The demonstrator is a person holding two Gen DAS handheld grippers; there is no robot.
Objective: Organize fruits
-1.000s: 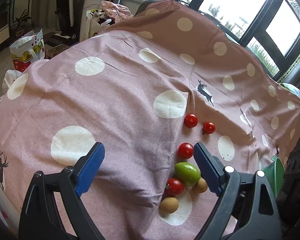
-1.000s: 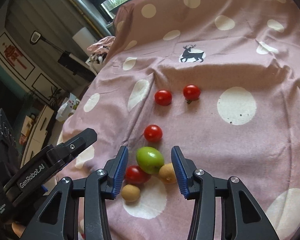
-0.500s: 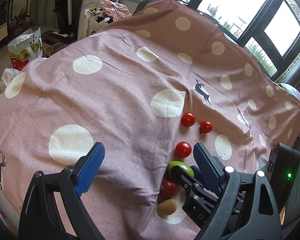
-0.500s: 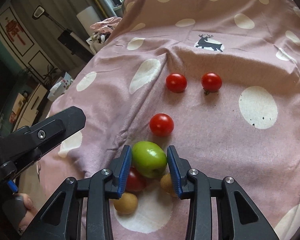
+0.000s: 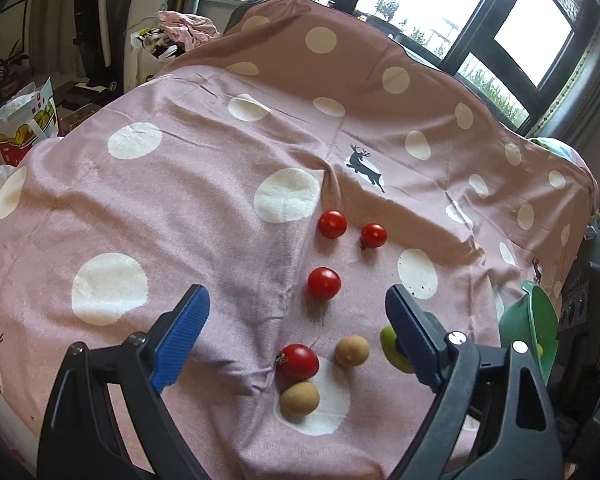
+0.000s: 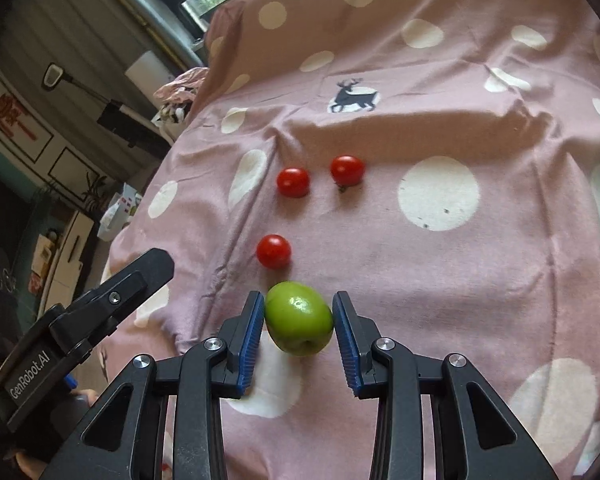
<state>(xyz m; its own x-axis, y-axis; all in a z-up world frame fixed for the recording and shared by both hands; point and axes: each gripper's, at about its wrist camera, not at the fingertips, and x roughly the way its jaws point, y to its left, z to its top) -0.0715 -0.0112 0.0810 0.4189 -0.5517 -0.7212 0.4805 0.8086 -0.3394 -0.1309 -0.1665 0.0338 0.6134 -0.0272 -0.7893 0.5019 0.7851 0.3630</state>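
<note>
My right gripper [image 6: 296, 322] is shut on a green fruit [image 6: 298, 318] and holds it above the pink dotted cloth [image 6: 420, 280]. The green fruit [image 5: 392, 350] shows partly behind my left gripper's right finger. My left gripper [image 5: 296, 320] is open and empty above the cloth. On the cloth lie several red tomatoes: two at the back [image 5: 332, 224] [image 5: 374, 235], one in the middle [image 5: 324, 283], one near [image 5: 298, 361]. Two small brown fruits [image 5: 352, 351] [image 5: 300, 398] lie beside the near tomato.
A green bowl [image 5: 534, 328] stands at the cloth's right edge in the left wrist view. Bags and clutter [image 5: 20, 124] stand on the floor to the left. Windows [image 5: 420, 8] are behind the covered surface.
My right gripper closed on the green fruit and lifted it off the cloth, away from the near tomato and brown fruits. The left gripper stayed open.
</note>
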